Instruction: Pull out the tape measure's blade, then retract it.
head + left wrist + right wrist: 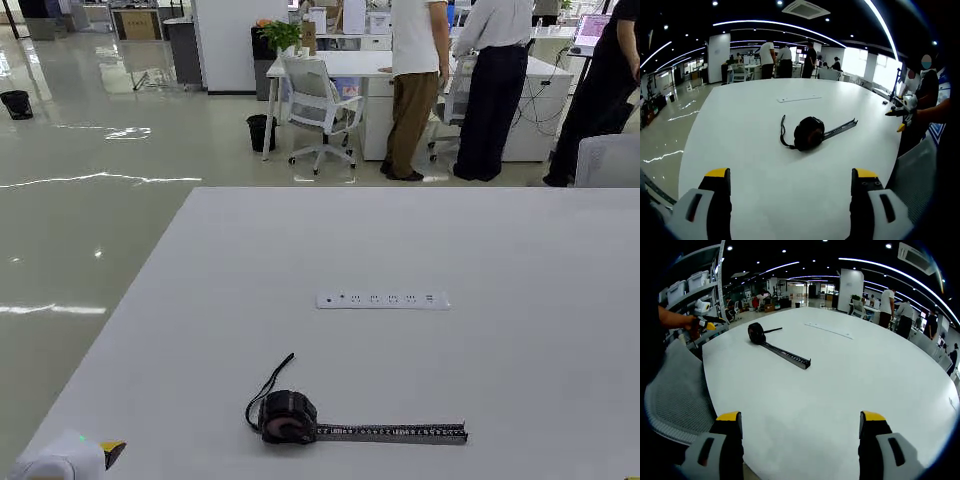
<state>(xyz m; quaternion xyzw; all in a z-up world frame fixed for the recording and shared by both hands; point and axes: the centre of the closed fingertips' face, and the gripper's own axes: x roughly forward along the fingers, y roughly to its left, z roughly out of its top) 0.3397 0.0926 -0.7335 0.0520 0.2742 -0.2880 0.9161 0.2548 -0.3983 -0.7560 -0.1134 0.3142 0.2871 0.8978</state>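
Observation:
A black tape measure (288, 417) lies on the white table (500, 250) near its front edge. Its blade (395, 433) is pulled out flat to the right and a black wrist strap (268, 380) loops behind the case. My left gripper (75, 456) peeks in at the bottom left corner, well apart from the case. In the left gripper view the open gripper (790, 175) faces the tape measure (809, 132) from a distance, with nothing between the jaws. The right gripper (800, 417) is open too, with the tape measure (756, 333) and blade (788, 355) far ahead.
A white power strip (383, 300) lies mid-table behind the tape measure. Beyond the table's far edge are office chairs (318, 110), desks and several standing people (415, 80). A grey mesh chair (675, 390) stands at the table's near side.

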